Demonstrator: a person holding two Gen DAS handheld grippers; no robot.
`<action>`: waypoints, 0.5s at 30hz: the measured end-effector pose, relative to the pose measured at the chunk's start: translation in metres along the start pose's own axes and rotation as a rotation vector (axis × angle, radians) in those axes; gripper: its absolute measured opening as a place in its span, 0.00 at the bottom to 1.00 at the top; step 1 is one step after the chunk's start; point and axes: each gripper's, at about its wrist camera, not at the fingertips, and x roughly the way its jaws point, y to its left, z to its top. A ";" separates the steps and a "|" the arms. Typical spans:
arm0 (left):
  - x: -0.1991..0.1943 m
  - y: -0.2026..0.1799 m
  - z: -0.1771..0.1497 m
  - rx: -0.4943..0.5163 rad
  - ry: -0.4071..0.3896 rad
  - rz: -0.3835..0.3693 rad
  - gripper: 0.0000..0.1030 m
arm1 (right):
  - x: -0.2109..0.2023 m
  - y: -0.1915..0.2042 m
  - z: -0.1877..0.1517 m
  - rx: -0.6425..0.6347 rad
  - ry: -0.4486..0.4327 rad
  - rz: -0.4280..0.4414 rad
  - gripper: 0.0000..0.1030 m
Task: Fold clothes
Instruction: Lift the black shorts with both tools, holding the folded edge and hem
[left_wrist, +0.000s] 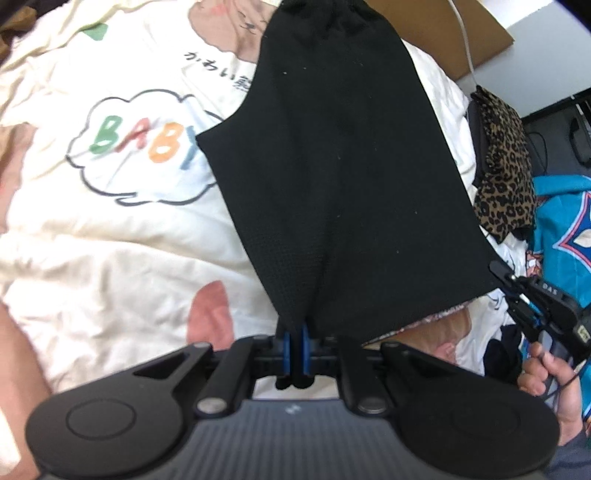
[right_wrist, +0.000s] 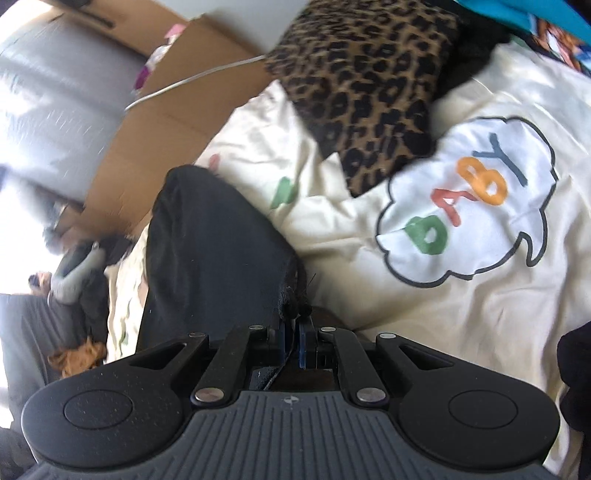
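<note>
While your left gripper and right gripper each pinch the black garment above the quilt, an uneven lift could skew its fold.

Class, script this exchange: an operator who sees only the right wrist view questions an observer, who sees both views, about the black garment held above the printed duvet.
Operator: My right tongs are shut on the black garment. Is its other side held?
Observer: Yes. The left tongs are shut on its near edge.
Operator: Is the cloth bunched up between the two?
Observer: No. It spreads between them as one broad, flat panel and narrows toward its far end.
</note>
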 end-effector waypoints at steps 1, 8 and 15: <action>0.002 -0.010 0.007 0.003 -0.002 0.005 0.06 | -0.002 0.003 -0.002 -0.010 0.002 0.002 0.05; -0.021 -0.012 0.017 0.033 -0.021 0.033 0.06 | -0.001 0.011 -0.019 -0.029 0.072 -0.022 0.05; -0.022 -0.005 0.010 0.053 0.025 0.080 0.06 | 0.002 0.019 -0.037 -0.070 0.142 -0.056 0.05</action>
